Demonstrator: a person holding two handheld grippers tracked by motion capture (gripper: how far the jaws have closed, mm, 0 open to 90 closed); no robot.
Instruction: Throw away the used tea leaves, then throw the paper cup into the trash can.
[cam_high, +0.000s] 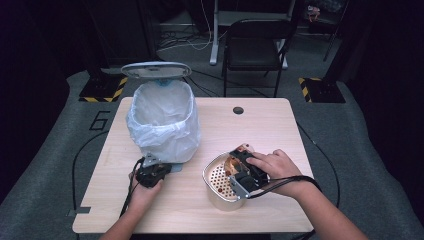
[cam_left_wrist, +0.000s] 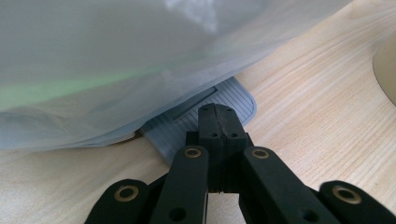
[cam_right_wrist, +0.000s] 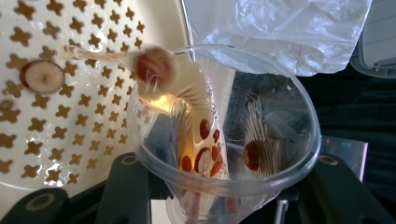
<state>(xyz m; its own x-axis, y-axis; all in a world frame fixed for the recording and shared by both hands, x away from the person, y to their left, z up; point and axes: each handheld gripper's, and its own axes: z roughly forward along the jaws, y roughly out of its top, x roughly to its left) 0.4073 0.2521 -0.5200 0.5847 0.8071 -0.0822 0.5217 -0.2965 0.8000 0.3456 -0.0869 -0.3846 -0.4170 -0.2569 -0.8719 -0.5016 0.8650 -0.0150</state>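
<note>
Right gripper (cam_right_wrist: 219, 196), fingers pinching a clear plastic cup (cam_right_wrist: 224, 135), tips it mouth-down over the perforated metal strainer basin (cam_high: 218, 181) on the counter (cam_high: 260, 125); amber liquid and red fruit slices run along the cup's long axis toward the basin. Left gripper (cam_left_wrist: 217, 123), fingers pressed together, presses the grey pedal (cam_left_wrist: 198, 123) of the bag-lined bin (cam_high: 162, 120).

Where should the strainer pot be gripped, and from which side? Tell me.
Pinch the thin upright rim of the strainer pot on its left side, coming from above with one jaw inside and one outside. The top is open and the wall looks thin enough to pinch. The right side is taken by the right gripper, which tips the clear cup over it.
</note>
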